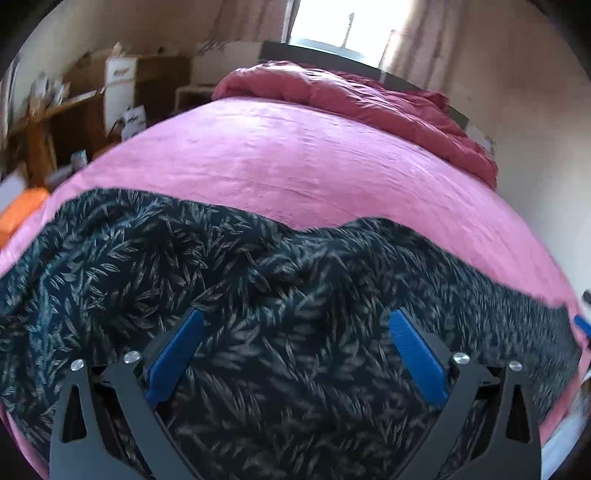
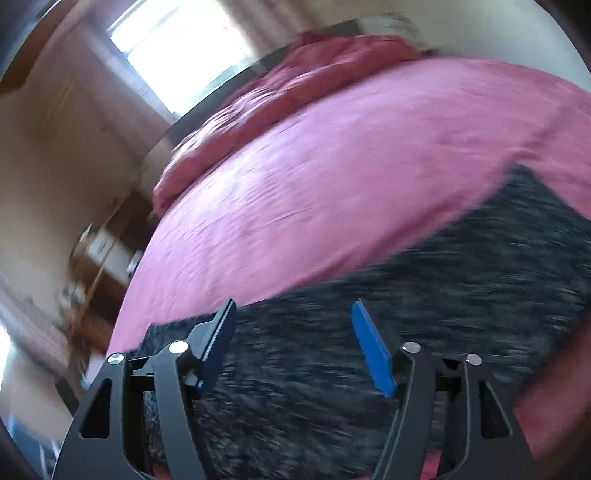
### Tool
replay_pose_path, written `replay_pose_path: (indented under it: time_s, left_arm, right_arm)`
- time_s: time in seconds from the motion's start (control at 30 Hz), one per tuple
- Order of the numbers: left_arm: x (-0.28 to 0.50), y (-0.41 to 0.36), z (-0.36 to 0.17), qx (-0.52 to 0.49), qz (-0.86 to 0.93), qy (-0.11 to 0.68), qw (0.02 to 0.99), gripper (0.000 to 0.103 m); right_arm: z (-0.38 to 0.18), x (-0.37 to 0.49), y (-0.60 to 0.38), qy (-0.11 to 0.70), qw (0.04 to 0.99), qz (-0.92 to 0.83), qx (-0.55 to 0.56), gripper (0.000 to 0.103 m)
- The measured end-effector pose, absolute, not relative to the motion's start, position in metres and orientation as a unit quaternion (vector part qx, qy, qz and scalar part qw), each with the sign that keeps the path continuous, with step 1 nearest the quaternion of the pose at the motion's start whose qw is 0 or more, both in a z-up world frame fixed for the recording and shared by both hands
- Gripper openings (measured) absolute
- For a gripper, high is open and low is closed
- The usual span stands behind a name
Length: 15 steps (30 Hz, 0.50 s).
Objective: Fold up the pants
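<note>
Dark pants with a pale leaf print (image 1: pixel 258 280) lie spread across the near part of a pink bed sheet (image 1: pixel 295 158). My left gripper (image 1: pixel 295 317) hovers over the pants, jaws wide apart, blue pads empty. In the right wrist view the pants (image 2: pixel 424 295) are blurred by motion and stretch to the right. My right gripper (image 2: pixel 293 310) is above them near their far edge, jaws apart and empty. A blue pad of the right gripper (image 1: pixel 583 325) shows at the right edge of the left wrist view.
A crumpled red duvet (image 1: pixel 369 96) lies at the head of the bed under a bright window (image 1: pixel 347 22). Wooden shelves and boxes (image 1: pixel 92 103) stand to the left of the bed. An orange item (image 1: pixel 22 210) sits at the bed's left edge.
</note>
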<state>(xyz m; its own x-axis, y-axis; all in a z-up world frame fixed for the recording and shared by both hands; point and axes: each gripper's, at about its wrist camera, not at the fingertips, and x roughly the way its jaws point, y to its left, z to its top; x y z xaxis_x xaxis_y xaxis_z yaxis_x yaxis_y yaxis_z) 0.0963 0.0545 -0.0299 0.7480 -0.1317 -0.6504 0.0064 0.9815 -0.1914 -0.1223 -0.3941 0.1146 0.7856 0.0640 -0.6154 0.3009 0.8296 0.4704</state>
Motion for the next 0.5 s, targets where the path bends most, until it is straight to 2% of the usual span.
replay_pose_path:
  time_s: [0.1, 0.3, 0.4, 0.5]
  left_arm:
    - [0.09, 0.047, -0.033, -0.058, -0.034, 0.356, 0.932, 0.101]
    - [0.078, 0.043, -0.035, -0.04, -0.034, 0.353, 0.934, 0.101]
    - [0.074, 0.043, -0.035, -0.04, -0.035, 0.347, 0.936, 0.101]
    - [0.067, 0.043, -0.037, -0.04, -0.037, 0.344, 0.937, 0.101]
  right_arm:
    - [0.113, -0.146, -0.419, 0.326, 0.896, -0.129, 0.273, 0.077]
    - [0.103, -0.166, -0.425, 0.358, 0.882, -0.226, 0.209, 0.077]
    - [0.103, -0.179, -0.427, 0.349, 0.879, -0.246, 0.21, 0.085]
    - [0.103, -0.181, -0.425, 0.352, 0.88, -0.258, 0.188, 0.085]
